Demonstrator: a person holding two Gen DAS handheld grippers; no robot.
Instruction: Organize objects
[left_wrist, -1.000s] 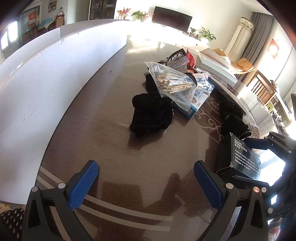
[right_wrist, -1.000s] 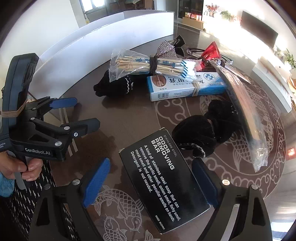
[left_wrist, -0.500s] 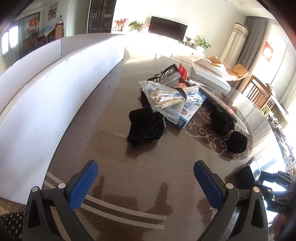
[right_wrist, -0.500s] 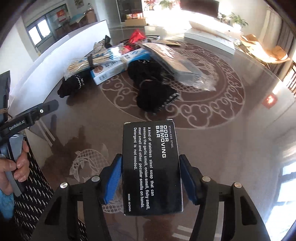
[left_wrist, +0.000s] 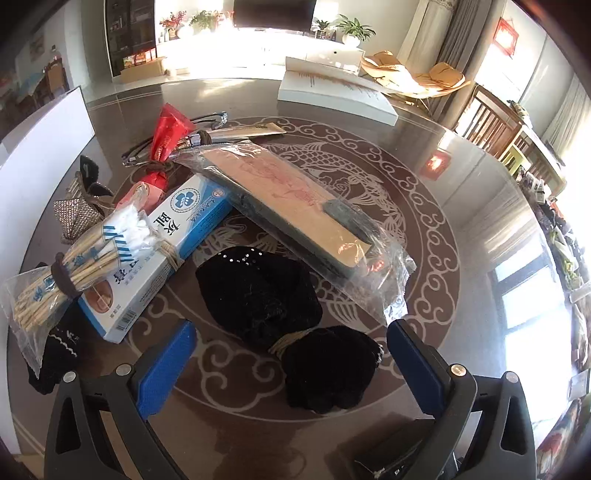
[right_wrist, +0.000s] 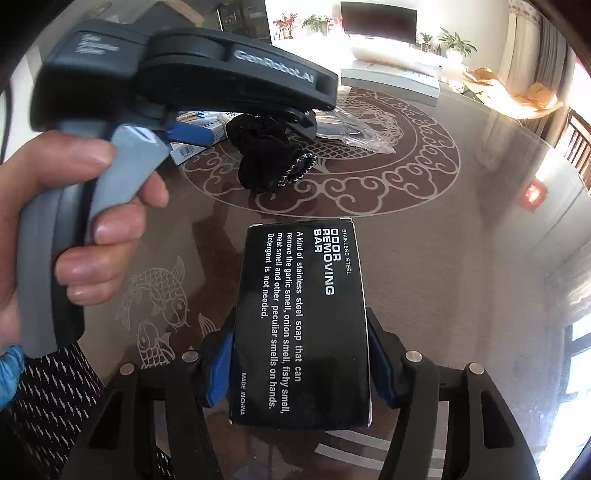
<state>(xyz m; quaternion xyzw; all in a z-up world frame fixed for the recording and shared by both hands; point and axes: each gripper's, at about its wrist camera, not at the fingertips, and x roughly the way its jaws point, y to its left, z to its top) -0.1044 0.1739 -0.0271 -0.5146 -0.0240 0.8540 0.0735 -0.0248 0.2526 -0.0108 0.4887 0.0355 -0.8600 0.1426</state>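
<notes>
My right gripper (right_wrist: 301, 360) is shut on a black "Odor Removing Bar" box (right_wrist: 301, 321), held just above the glass table. My left gripper (left_wrist: 291, 365) is open, its blue pads either side of a black knitted bundle tied with string (left_wrist: 284, 314); I cannot tell if it touches it. The bundle also shows in the right wrist view (right_wrist: 264, 155), below the left gripper's body (right_wrist: 184, 81). Behind it lie a bagged flat board (left_wrist: 295, 206), a blue-white box (left_wrist: 166, 251), a bag of sticks and swabs (left_wrist: 74, 273) and a red packet (left_wrist: 166, 136).
The glass table (right_wrist: 461, 258) has a fish and cloud pattern. A white board (left_wrist: 40, 155) stands along the left. A white book (left_wrist: 332, 88) lies at the far side. A black sock (left_wrist: 59, 354) and a glittery item (left_wrist: 75, 216) lie left. Chairs (left_wrist: 491, 122) stand right.
My left gripper has swung right and forward to the black bundle. My right gripper, shut on the black box, has drawn back from the pile.
</notes>
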